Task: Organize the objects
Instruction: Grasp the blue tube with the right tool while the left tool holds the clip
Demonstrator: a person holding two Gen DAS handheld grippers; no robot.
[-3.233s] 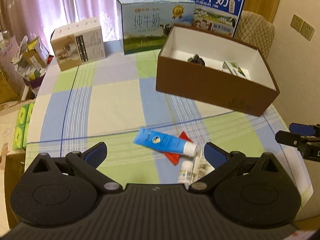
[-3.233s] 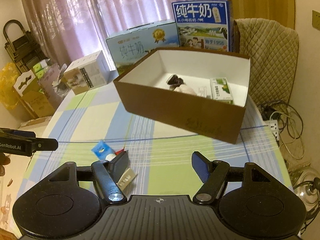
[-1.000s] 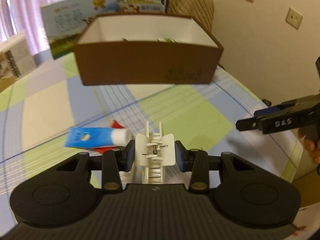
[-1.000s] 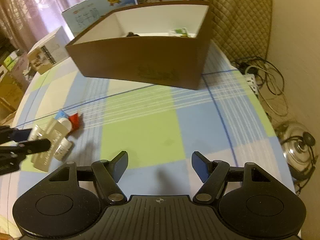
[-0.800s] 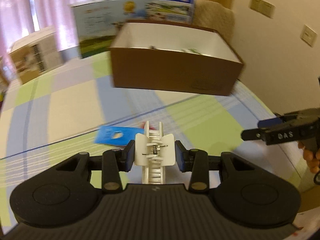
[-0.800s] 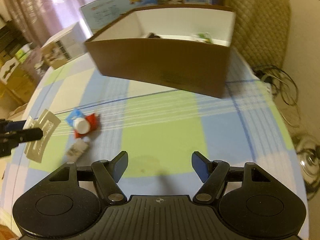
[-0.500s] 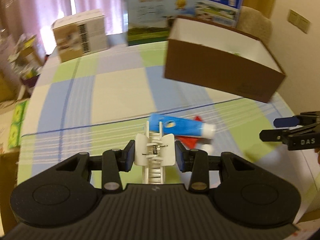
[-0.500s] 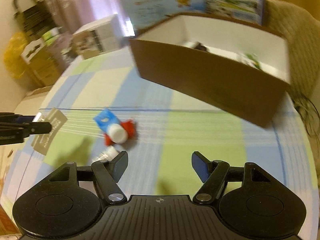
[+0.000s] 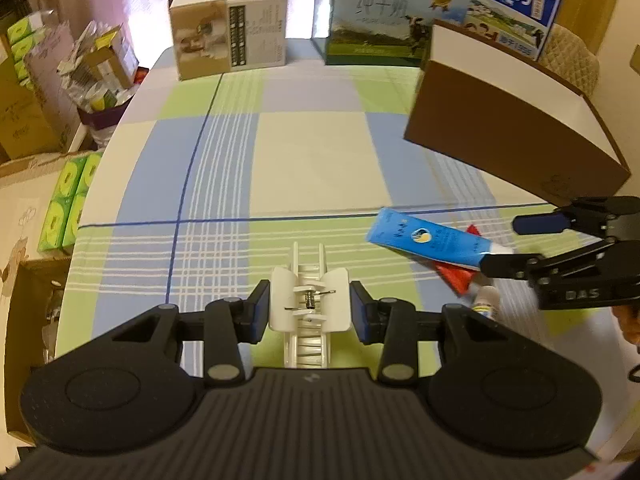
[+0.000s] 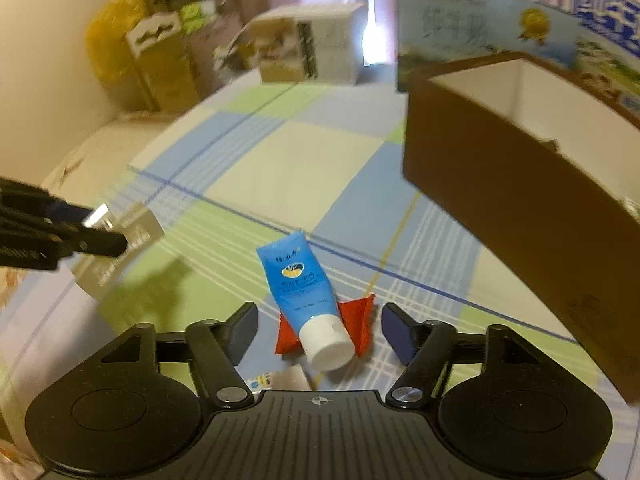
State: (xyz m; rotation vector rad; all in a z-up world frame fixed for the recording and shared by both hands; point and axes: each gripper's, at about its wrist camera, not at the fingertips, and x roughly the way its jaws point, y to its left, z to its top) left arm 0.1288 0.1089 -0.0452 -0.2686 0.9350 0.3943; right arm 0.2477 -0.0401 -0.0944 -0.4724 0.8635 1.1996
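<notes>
Reading "DAS" on the right gripper (image 9: 516,246) takes the left wrist view, whose left gripper (image 9: 309,311) clamps a white hair clip (image 9: 308,310). Right jaws, just closing, straddle untouched the blue tube (image 10: 298,286) near the brown box (image 10: 520,184).

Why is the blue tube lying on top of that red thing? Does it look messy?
A bit messy, yes. The blue tube lies slanted across a crumpled red packet on the checked tablecloth, with a small bottle loose beside them, all outside the brown box. Nothing looks spilled or broken.
</notes>
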